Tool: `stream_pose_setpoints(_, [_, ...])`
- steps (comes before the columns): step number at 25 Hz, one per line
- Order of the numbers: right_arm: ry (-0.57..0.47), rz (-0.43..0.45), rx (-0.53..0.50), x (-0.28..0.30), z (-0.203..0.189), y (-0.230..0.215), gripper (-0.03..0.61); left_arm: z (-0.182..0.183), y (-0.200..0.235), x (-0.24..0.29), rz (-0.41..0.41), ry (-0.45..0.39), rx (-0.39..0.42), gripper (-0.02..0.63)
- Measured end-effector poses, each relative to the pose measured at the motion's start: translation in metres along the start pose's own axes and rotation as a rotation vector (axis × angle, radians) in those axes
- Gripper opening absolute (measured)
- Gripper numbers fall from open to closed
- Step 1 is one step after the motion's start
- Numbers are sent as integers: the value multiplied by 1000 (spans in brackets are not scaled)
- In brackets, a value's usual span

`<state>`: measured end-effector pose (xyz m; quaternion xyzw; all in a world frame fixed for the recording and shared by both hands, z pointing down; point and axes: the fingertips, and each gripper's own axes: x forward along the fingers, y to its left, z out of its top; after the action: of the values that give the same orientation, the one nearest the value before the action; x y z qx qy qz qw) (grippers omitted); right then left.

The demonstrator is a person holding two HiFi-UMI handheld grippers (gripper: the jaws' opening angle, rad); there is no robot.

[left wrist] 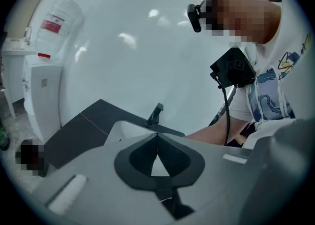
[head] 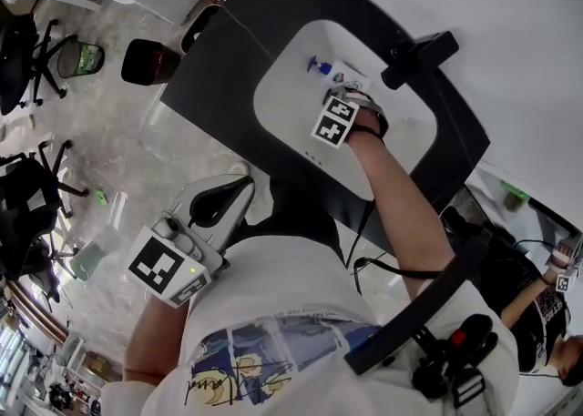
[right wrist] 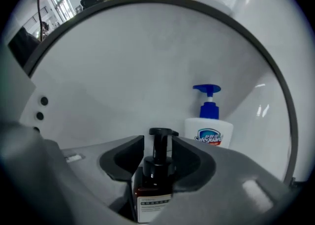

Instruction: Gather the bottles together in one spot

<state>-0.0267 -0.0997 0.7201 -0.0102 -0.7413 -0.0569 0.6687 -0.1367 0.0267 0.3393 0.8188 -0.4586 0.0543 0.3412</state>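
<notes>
My right gripper (head: 351, 94) points down into the white sink basin (head: 273, 86). A dark brown bottle with a black pump (right wrist: 153, 184) lies between its jaws (right wrist: 157, 143). The pump neck stands free in the gap, and a thin dark slit shows beside the bottle's body, so the jaws stand open around it. A white soap bottle with a blue pump (right wrist: 209, 130) rests just beyond against the basin wall, also seen in the head view as the white bottle (head: 339, 71). My left gripper (head: 223, 197) hangs low by my body, shut and holding nothing, its tips (left wrist: 157, 138) meeting.
The basin is set in a dark counter (head: 228, 59) with a black faucet (head: 419, 57) at its far side. On the floor to the left are office chairs (head: 36, 50) and a black bin (head: 148, 61). A water dispenser (left wrist: 42, 96) stands by the wall.
</notes>
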Motion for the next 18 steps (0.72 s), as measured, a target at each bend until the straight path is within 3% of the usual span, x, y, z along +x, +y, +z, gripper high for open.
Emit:
stream_pose_setpoints(6, [102, -1, -54, 22, -5, -1, 104, -3, 3, -1, 22, 9, -3, 2])
stream_pose_setpoints(10, [124, -9, -59, 25, -2, -6, 103, -2, 6, -1, 36, 14, -3, 2])
stream_pose_setpoints(18, [48, -84, -37, 14, 2, -10, 97, -1, 5, 5, 19, 21, 6, 2])
